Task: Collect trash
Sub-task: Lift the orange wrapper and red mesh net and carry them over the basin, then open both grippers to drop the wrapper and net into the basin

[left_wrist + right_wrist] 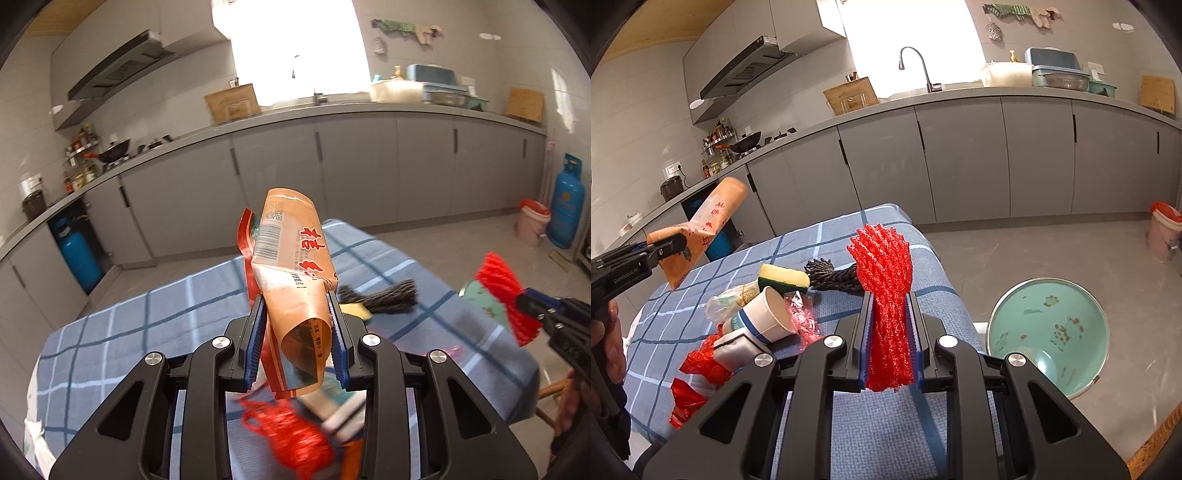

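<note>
1. Trash lies heaped on the tabletop (886, 435), which is covered in a blue checked cloth: a paper cup (768, 317) on its side, a yellow-green sponge (783, 278), a dark net bundle (834, 275), and crumpled red plastic (701, 363).
2. The left hand-held gripper (297, 332) is clamped on an orange snack wrapper (291, 258), held up above the cloth with its printed end pointing away.
3. The right hand-held gripper (888, 339) is closed on a red foam net sleeve (884, 269), which stands upright between the blue pads.
4. A teal enamel basin (1047, 328) sits just beside the tabletop's right edge, lower than it.
5. Grey kitchen cabinets (960, 158) run along the far wall.
</note>
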The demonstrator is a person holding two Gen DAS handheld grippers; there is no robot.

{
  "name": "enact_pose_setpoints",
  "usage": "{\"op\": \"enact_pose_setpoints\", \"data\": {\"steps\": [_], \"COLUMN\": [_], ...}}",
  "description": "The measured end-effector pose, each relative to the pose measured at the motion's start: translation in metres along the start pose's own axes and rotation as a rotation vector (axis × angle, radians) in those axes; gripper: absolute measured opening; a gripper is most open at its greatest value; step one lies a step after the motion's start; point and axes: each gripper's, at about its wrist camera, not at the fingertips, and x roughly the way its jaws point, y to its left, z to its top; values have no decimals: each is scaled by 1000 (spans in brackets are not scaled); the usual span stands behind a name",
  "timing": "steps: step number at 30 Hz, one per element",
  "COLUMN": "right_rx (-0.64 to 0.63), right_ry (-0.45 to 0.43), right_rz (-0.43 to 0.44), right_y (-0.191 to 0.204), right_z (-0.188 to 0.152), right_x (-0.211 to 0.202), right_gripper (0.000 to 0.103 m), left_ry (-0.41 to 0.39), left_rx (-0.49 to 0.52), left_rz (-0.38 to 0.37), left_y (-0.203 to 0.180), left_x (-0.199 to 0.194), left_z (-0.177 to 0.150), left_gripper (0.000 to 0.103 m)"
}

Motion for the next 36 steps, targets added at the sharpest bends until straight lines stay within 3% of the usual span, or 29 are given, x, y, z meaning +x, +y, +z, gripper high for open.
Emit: {"op": "enact_pose_setpoints", "data": {"steps": [8, 16, 24, 29, 31, 35, 36], "right_rx": [42, 88, 122, 150, 166, 184, 186], "right_ry": [-16, 6, 34, 42, 42, 46, 44], "right_rz": [-104, -212, -273, -308, -318, -323, -324], "right_y": [-51, -116, -166, -195, -205, -213, -213], "right_z": [7, 7, 4, -1, -3, -7, -7], "right_x": [-1, 11, 30, 42, 46, 50, 50], "right_gripper": [19, 20, 22, 23, 33, 43, 53], "left_ry": [-23, 6, 38, 69, 76, 101, 102], "left_rx": [84, 131, 176, 203, 219, 215, 210], "left_rz": [-184, -334, -431, -447, -461, -459, -450], "left_y": [-87, -166, -229, -255, -266, -267, -265], "left_x": [15, 45, 74, 97, 106, 117, 118], "left_z": [21, 34, 38, 33, 32, 27, 26], "left_gripper": [33, 33, 36, 41, 61, 65, 70]}}
